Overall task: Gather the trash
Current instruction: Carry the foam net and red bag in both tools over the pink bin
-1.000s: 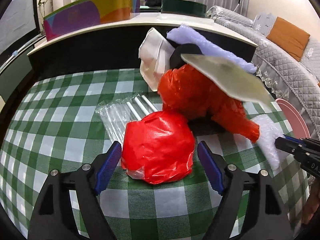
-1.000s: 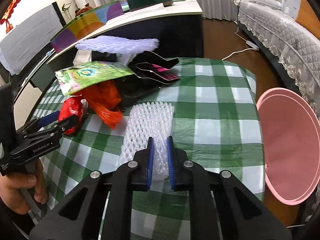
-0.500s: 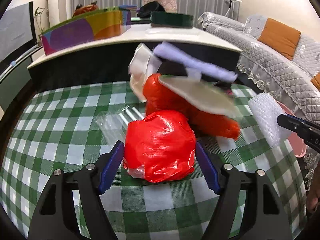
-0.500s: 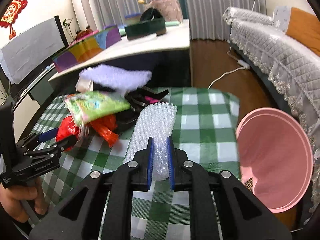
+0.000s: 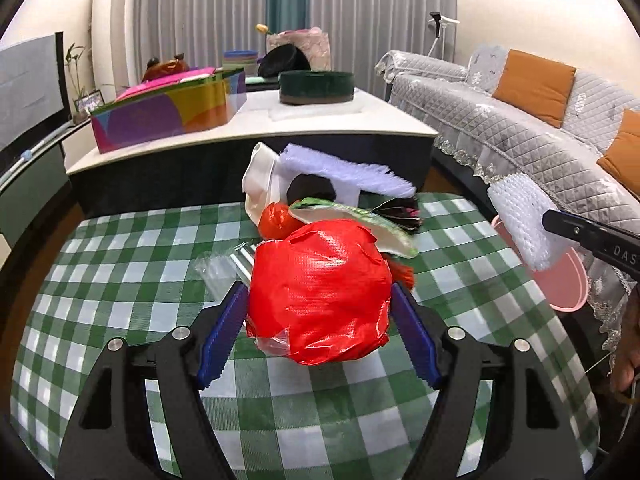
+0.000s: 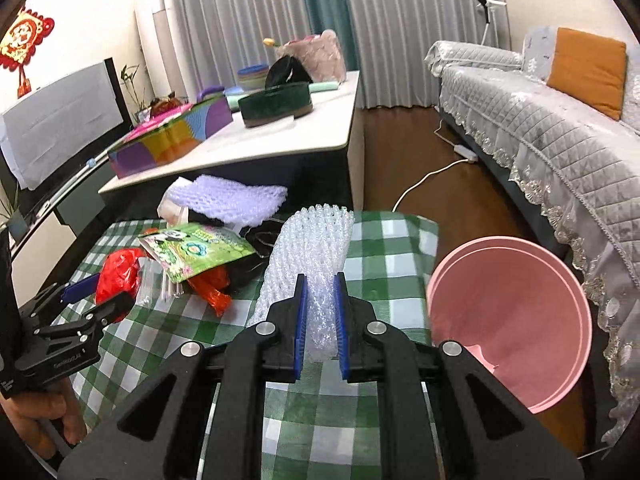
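Note:
My left gripper [image 5: 318, 330] is shut on a crumpled red plastic bag [image 5: 320, 292], which also shows in the right wrist view [image 6: 118, 276], held just above the green checked tablecloth [image 5: 120, 280]. My right gripper [image 6: 320, 328] is shut on a white foam net sleeve [image 6: 312, 248] and holds it lifted off the table; the sleeve shows at the right of the left wrist view [image 5: 520, 220]. A pink bin [image 6: 508, 316] stands on the floor right of the table, open, with scraps inside.
A trash pile sits mid-table: green snack packet [image 6: 196, 250], orange-red bag [image 6: 212, 288], purple foam net [image 6: 236, 198], black wrapper [image 5: 396, 210], clear plastic sleeve [image 5: 224, 272]. A white counter [image 6: 280, 136] stands behind, a grey sofa [image 6: 560, 140] to the right.
Both grippers have risen. The left one closed on the red bag and lifted it. The right one carried the foam sleeve up and toward the pink bin.

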The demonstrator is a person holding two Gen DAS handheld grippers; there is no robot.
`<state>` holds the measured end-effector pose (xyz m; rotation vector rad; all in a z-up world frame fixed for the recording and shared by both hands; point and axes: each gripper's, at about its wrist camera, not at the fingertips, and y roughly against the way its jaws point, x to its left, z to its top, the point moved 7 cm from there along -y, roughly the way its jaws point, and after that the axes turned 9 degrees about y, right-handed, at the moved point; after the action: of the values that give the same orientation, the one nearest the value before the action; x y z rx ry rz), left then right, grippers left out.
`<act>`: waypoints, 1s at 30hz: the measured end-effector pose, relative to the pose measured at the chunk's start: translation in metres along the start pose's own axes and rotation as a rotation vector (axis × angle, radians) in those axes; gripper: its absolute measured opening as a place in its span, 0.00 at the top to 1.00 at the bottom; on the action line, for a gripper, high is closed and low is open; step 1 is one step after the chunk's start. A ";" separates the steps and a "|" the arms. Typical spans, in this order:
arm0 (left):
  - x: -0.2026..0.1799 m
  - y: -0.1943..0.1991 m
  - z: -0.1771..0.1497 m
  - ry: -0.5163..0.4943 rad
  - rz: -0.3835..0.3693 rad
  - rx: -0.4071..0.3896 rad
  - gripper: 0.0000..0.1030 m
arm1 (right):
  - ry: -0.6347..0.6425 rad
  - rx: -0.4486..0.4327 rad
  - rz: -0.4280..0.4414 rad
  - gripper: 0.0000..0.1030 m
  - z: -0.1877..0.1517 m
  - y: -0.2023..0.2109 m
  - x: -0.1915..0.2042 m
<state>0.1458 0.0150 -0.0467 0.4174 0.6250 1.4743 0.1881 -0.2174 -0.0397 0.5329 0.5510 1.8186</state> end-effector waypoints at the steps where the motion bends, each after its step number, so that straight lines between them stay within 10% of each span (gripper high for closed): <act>1: -0.001 0.003 0.000 -0.002 -0.002 -0.004 0.32 | -0.002 -0.006 -0.004 0.87 0.000 0.004 -0.001; 30: -0.056 0.039 0.011 -0.038 -0.089 -0.065 0.32 | -0.071 -0.120 -0.116 0.87 0.019 0.086 -0.073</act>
<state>0.1227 -0.0366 -0.0071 0.3619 0.5567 1.3951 0.1573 -0.3091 0.0210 0.4718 0.4130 1.7041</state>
